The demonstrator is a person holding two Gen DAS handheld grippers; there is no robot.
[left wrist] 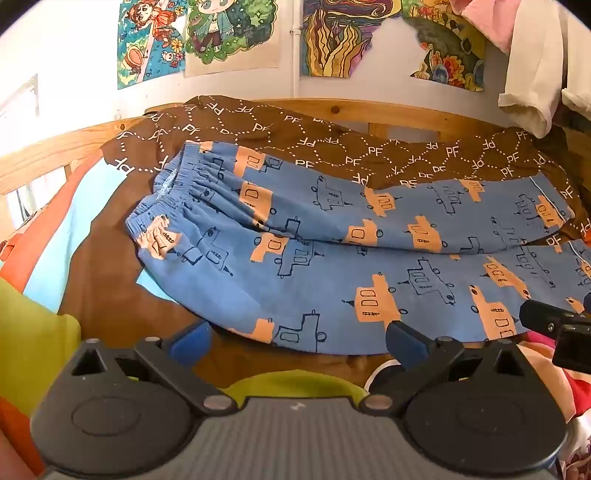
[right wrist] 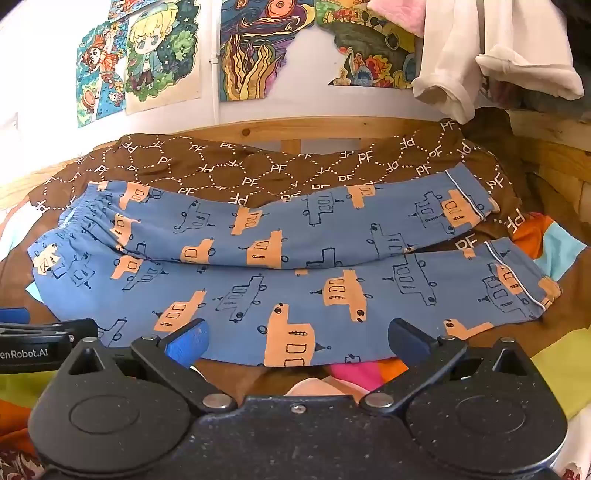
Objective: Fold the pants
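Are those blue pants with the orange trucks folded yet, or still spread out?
Spread out. The blue truck-print cotton pants lie flat on the brown patterned blanket, both legs side by side at full length.

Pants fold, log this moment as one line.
pants: flat, unfolded, legs apart | left gripper: open, empty | right gripper: open, empty, at near leg edge

Left wrist view: looks forward and downward along own fingers, low and close over near edge of blue pants with orange and outlined vehicle print (left wrist: 332, 236), nearer elastic waistband end. Right wrist view: same facing, close above near hem, nearer cuff end of pants (right wrist: 295, 266). Both face white wall with colourful cartoon posters (left wrist: 199, 33) (right wrist: 147, 62). Shared: pants, brown cloth with white "PF" letters (left wrist: 295, 136) (right wrist: 258, 166), pine rail (left wrist: 369, 107) (right wrist: 295, 125).
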